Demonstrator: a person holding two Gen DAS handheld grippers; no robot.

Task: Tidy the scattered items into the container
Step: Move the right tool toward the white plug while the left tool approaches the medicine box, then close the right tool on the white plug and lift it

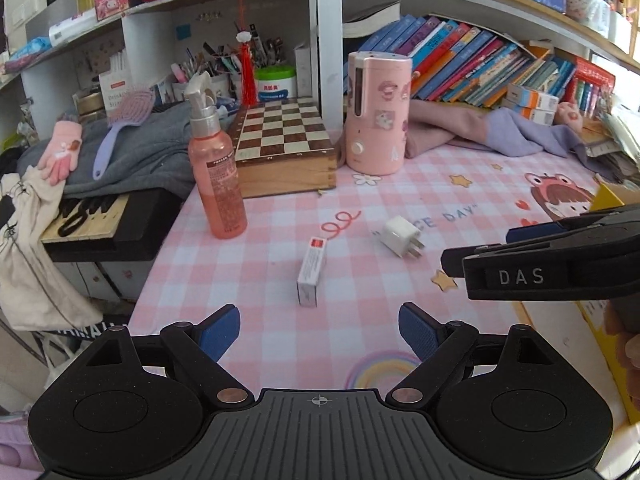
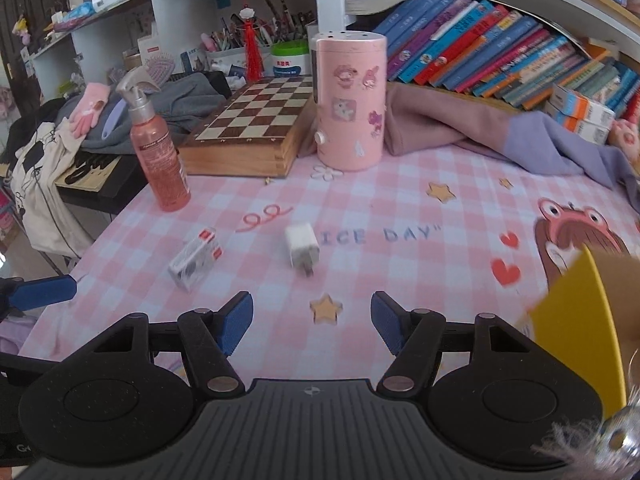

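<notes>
A small white box with a red end [image 1: 312,272] [image 2: 196,260] lies on the pink checked mat [image 1: 360,336]. A white charger plug [image 1: 400,236] [image 2: 302,246] lies just to its right. My left gripper [image 1: 320,330] hovers open in front of the box, with nothing between its fingers. My right gripper [image 2: 312,322] stands open short of the plug, over a printed star, also with nothing in it. It shows from the side in the left wrist view [image 1: 480,246]. A yellow cardboard container [image 2: 580,320] [image 1: 608,196] sits at the right edge, mostly cut off.
A pink spray bottle [image 1: 218,176] stands at the mat's left. Behind it are a wooden chessboard box [image 1: 284,144] and a pink cylinder appliance [image 1: 378,112]. Purple clothes [image 1: 500,132] and books [image 1: 480,64] fill the back right. A keyboard [image 1: 92,216] and the desk edge lie left.
</notes>
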